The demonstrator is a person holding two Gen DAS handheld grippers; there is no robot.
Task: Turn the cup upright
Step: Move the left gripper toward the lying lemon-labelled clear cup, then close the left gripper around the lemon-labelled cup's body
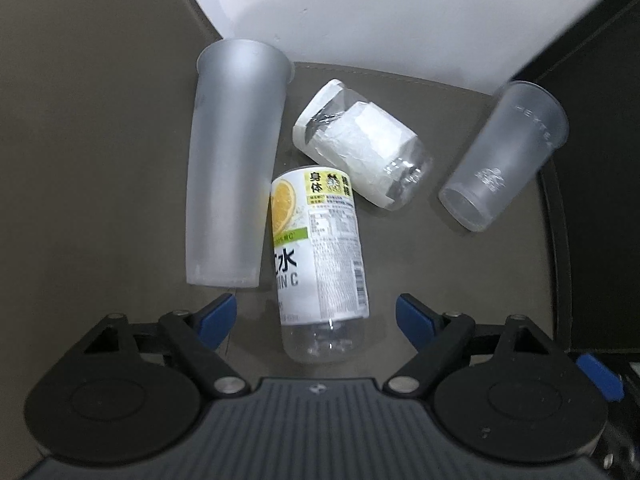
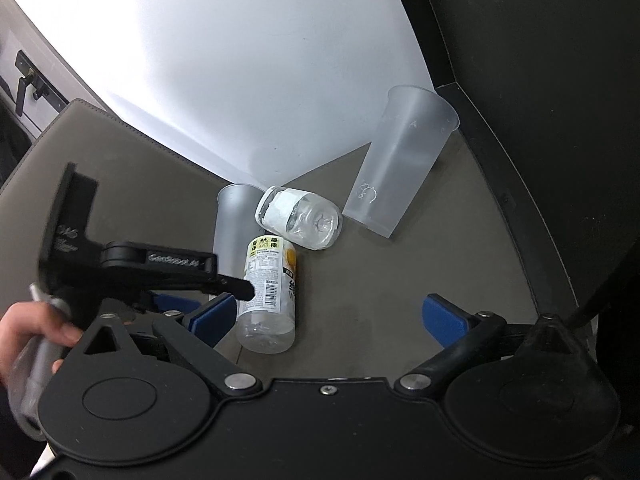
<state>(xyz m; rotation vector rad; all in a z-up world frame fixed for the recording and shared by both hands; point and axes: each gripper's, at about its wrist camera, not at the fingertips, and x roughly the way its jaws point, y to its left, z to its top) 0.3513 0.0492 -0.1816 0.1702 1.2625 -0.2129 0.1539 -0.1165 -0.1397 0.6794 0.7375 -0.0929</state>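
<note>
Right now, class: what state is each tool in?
Left tool: open, holding nothing.
Right tool: open, holding nothing.

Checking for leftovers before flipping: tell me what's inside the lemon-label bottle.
The lemon-label bottle shows nothing in its clear bottom end, apparently empty. Its label hides the rest.

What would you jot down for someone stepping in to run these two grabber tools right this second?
Left gripper: open, empty, hovering over the lemon bottle.
Right gripper: open, empty, held back from the items.
On the grey mat: tall frosted cup standing upright beside the lemon bottle; smaller frosted cup off to the right, also seemingly standing with its rim up; a clear bottle with a torn white label lying on its side, as is the lemon bottle.
Done: both cups look upright already.
Left: nothing gripped; confirm whether the bottles count.
</note>
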